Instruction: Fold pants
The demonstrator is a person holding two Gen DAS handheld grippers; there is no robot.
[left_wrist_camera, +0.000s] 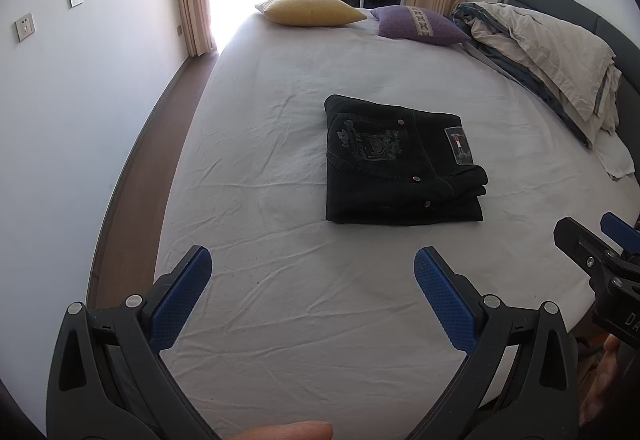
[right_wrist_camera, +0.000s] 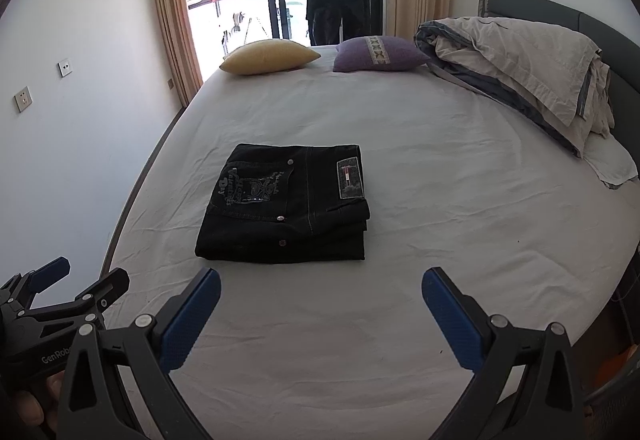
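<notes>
Lying flat on the white bed sheet [right_wrist_camera: 440, 199], the black pants [right_wrist_camera: 286, 203] are already a compact, squarish stack, back pocket and waistband label facing up, layered edges showing on the right side. Task looks done or all but done, judging by the neat stack.

Key relation: pants sit ahead of both tongs, farther into the bed, well apart from each. In the left wrist view the stack [left_wrist_camera: 400, 163] is ahead and a bit right of the left gripper [left_wrist_camera: 312, 300]; in the right wrist view it is ahead and a bit left of the right gripper [right_wrist_camera: 320, 320]. So the stack lies roughly between the two, neither clearly nearer, though fisheye warp makes that hard to call. Long axis: near square, maybe slightly longer left-right, folded edge along the near side.

Pose: both grippers low over the near bed edge, pointing forward across the sheet, level, side by side. Left gripper fingers spread wide, nothing between them. Right gripper also spread wide, empty. Each shows at the edge of the other's view; right gripper [left_wrist_camera: 596, 260] seen from the left wrist, left gripper [right_wrist_camera: 60, 300] from the right.

Far side: yellow pillow [right_wrist_camera: 270, 55], purple pillow [right_wrist_camera: 380, 53], bundled duvet [right_wrist_camera: 516, 67] at far right, all well apart from the pants.
</notes>
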